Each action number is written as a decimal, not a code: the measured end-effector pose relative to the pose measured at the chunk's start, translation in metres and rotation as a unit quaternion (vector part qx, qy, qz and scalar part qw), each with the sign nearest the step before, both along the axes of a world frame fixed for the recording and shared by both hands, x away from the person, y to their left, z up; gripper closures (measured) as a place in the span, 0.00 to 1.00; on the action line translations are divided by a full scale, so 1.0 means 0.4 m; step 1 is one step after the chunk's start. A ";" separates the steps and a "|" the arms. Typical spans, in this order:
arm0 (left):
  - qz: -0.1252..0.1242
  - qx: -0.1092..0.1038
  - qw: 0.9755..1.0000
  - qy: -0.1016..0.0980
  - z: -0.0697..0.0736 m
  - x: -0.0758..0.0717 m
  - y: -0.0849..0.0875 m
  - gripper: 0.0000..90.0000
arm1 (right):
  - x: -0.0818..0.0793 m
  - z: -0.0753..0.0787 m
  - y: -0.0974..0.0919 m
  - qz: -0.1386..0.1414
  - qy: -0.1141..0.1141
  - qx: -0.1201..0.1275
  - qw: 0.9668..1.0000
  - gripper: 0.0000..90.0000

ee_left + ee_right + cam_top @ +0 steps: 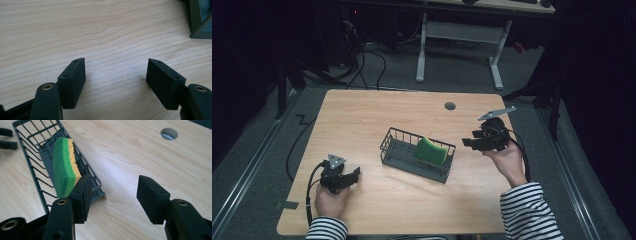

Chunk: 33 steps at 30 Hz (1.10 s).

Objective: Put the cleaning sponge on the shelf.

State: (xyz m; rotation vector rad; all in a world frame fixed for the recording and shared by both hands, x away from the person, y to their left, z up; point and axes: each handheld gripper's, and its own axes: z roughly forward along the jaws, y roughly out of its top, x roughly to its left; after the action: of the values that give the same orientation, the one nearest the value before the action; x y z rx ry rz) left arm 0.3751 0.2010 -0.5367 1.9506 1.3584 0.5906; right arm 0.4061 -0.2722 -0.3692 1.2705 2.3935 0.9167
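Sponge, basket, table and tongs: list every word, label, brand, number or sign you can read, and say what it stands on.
None can be read.
Sponge: plain green and yellow, no print.
Basket: bare dark wire, no label.
Table: wood grain and a round hole, no writing.
Left tongs and right tongs: black, unmarked.

My right gripper (pixel 112 197) stood with jaws apart over bare table (pixel 140 160), nothing between them, green-and-yellow sponge (pixel 63 167) leaning on edge inside dark wire basket (pixel 32 167), round hole (pixel 169 133) beyond.
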 end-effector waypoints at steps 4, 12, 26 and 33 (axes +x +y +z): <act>0.000 0.000 1.000 0.000 0.000 0.000 0.000 0.36 | -0.014 0.012 -0.024 -0.013 -0.010 0.009 1.000 0.53; 0.000 0.000 1.000 0.000 0.000 0.000 0.000 0.36 | -0.032 -0.003 -0.070 -0.033 -0.005 0.017 0.999 0.53; 0.000 0.000 1.000 0.000 0.000 0.000 0.000 0.36 | -0.078 -0.009 -0.122 -0.057 -0.016 0.031 0.998 0.54; 0.000 0.000 1.000 0.000 0.000 0.000 0.000 0.36 | -0.105 -0.025 -0.147 -0.071 -0.023 0.042 0.996 0.54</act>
State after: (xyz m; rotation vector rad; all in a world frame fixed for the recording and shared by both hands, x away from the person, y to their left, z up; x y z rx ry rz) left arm 0.3751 0.2010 -0.5367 1.9504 1.3587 0.5902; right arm 0.3642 -0.3308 -0.3793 1.4144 2.2181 1.0010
